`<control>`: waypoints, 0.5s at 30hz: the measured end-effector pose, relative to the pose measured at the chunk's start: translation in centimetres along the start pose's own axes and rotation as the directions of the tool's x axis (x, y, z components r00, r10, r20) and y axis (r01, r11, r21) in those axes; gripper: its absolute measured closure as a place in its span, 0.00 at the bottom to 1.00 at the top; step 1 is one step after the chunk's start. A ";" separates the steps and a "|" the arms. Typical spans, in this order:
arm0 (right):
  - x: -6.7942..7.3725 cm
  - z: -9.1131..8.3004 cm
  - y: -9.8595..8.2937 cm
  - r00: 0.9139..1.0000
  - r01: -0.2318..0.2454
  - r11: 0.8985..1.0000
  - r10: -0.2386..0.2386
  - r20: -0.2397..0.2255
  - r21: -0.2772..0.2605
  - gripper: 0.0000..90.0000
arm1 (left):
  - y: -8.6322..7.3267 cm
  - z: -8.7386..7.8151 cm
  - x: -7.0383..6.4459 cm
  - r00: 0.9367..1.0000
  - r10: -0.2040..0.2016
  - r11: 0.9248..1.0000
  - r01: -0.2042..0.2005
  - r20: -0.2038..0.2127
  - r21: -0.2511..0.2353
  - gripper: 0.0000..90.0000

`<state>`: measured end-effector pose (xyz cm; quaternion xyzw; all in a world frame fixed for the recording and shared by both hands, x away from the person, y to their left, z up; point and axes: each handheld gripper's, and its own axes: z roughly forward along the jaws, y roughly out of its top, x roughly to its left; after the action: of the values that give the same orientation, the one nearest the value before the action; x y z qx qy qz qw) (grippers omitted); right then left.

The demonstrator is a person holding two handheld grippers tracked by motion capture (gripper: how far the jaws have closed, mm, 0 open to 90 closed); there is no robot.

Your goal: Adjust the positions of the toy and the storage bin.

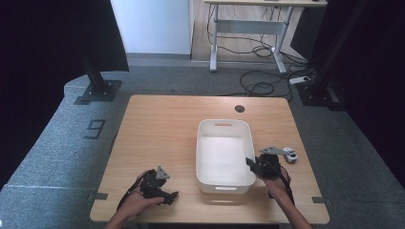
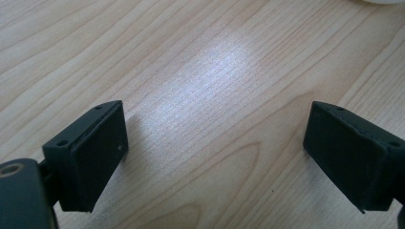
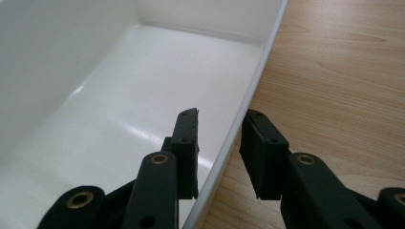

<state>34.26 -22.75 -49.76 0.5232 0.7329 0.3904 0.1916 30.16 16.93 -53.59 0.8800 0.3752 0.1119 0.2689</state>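
Note:
A white plastic bin (image 1: 198, 143) stands empty on the wooden table (image 1: 157, 124), right of centre. My right gripper (image 1: 251, 164) is at the bin's near right corner. In the right gripper view it (image 3: 219, 119) is open and straddles the bin's right wall (image 3: 260, 62), one jaw inside and one outside, with a gap showing on the inner side. My left gripper (image 1: 171, 196) rests low at the table's near left. In the left gripper view it (image 2: 215, 124) is wide open over bare wood, holding nothing.
A small white and grey toy car (image 1: 290, 154) lies on the table just right of the bin, beyond my right hand. A round cable hole (image 1: 239, 109) sits near the far edge. On the floor behind are a desk frame (image 1: 213, 43) and cables (image 1: 260, 86).

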 end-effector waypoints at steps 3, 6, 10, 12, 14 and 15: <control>0.1 0.1 0.1 1.000 0.002 1.000 -0.002 -0.003 0.000 0.75 | 0.0 0.0 0.0 1.000 0.000 1.000 0.000 0.000 0.000 0.09; 0.4 0.3 0.2 1.000 0.001 1.000 -0.001 -0.005 -0.001 0.75 | 0.0 0.0 0.0 1.000 0.000 1.000 0.000 0.000 0.000 0.09; 0.8 0.5 0.3 1.000 0.003 1.000 -0.003 -0.006 0.002 0.75 | 0.0 0.0 0.0 1.000 0.000 1.000 0.000 0.000 0.000 0.09; 0.9 0.6 0.4 1.000 0.002 1.000 -0.002 -0.006 0.001 0.75 | 0.0 0.0 0.0 1.000 0.000 1.000 0.000 0.000 0.000 0.09; 1.1 0.7 0.4 1.000 -0.001 1.000 0.001 -0.007 0.002 0.75 | 0.0 0.0 0.0 1.000 0.001 1.000 -0.001 0.001 0.000 0.09; 1.2 0.8 0.4 1.000 -0.001 1.000 0.001 -0.007 0.001 0.75 | 0.0 0.0 0.0 1.000 0.001 1.000 -0.001 0.001 0.000 0.09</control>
<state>34.63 -21.32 -49.75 0.5224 0.7335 0.3918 0.1886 30.18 16.93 -53.59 0.8802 0.3748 0.1117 0.2691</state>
